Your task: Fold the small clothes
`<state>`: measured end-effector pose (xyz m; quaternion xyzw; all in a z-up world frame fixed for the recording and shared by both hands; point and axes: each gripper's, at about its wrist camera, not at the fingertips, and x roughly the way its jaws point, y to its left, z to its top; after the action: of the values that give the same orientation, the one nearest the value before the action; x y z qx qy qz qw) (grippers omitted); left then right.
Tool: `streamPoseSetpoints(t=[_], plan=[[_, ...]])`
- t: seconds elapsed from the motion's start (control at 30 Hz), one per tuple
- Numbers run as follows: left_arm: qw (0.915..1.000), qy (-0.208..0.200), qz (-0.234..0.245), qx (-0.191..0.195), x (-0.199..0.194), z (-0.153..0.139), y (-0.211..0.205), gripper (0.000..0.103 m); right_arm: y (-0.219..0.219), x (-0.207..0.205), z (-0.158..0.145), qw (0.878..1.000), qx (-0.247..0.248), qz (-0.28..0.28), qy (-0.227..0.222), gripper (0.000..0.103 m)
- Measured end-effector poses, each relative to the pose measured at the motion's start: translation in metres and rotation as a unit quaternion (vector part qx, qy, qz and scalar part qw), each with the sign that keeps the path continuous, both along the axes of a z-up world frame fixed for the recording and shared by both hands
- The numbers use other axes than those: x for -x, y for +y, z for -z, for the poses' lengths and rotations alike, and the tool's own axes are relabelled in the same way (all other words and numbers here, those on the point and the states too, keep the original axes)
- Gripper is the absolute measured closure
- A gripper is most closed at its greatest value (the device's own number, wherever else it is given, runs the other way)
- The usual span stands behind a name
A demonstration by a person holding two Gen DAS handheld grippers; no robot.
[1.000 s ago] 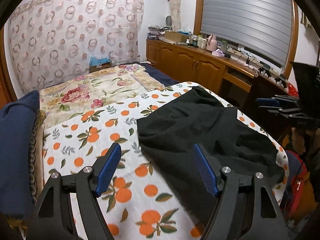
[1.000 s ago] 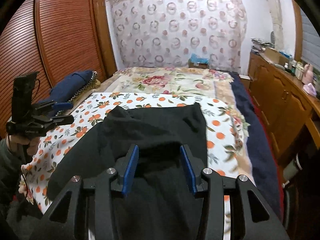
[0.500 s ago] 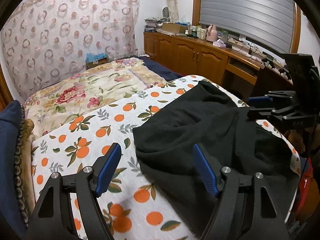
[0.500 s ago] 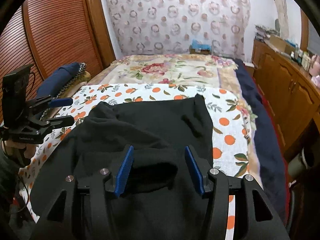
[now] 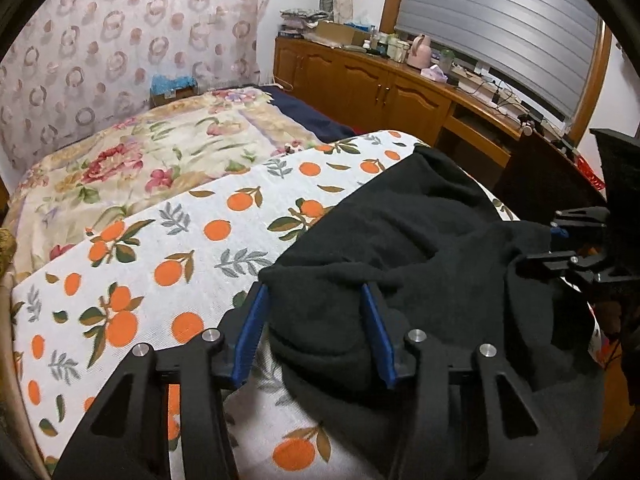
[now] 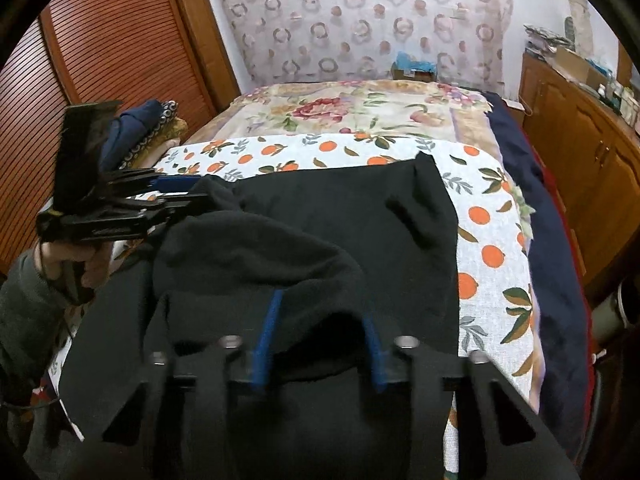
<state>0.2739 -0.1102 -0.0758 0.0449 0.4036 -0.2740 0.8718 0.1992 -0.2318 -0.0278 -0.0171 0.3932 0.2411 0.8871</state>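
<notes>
One black garment (image 5: 420, 240), dark fleece-like cloth, spread on the orange-print sheet (image 5: 192, 248) at the near end of the bed, long axis running from the near bed edge toward the far wall, one far corner peaked upward. Two claws, both over its near hem. Left claw (image 5: 316, 332) closing, blue pads either side of a raised fold at the garment's left edge, one pad seemingly clear of the cloth, so no firm pinch visible. Right claw (image 6: 318, 338) also closing, a hump of black cloth bunched between its blue pads; pad contact hard to judge, image blurred there and fabric draped over the tips. One floral quilt (image 6: 352, 110) beyond the sheet, one folded navy bundle (image 6: 136, 128) at the left bed edge. Garment's near portion cut off below both views; type of clothing not discernible.
</notes>
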Motion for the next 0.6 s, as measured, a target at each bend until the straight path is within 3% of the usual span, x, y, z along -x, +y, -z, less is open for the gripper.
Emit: streamPoseSetpoints(t=[0.03,0.07,0.13,0.3,0.47,0.6], plan=[[1.0000,0.001,0.002,0.000,-0.001,0.001,-0.001,0.066,0.001,0.003,-0.001,1.000,0.000,-0.003,-0.005,0.093],[1.0000,0.000,0.002,-0.004,-0.002,0.002,-0.001,0.081,0.000,0.005,-0.005,1.000,-0.002,-0.005,-0.011,0.094],[0.9999,-0.007,-0.001,0.008,0.001,-0.002,0.001,0.094,-0.004,0.014,-0.016,0.999,-0.019,-0.012,-0.038,0.095],[0.9969,-0.049,-0.031,0.053,0.016,-0.031,0.016,0.095,-0.014,0.035,-0.068,0.993,-0.031,-0.015,-0.111,0.096],[0.9924,-0.079,-0.069,0.064,0.014,-0.047,0.029,0.095,-0.011,0.026,-0.111,0.988,0.013,-0.012,-0.154,0.096],[0.9884,-0.087,-0.101,0.071,0.007,-0.049,0.040,0.095,-0.006,0.002,-0.116,0.985,0.059,0.010,-0.162,0.096]])
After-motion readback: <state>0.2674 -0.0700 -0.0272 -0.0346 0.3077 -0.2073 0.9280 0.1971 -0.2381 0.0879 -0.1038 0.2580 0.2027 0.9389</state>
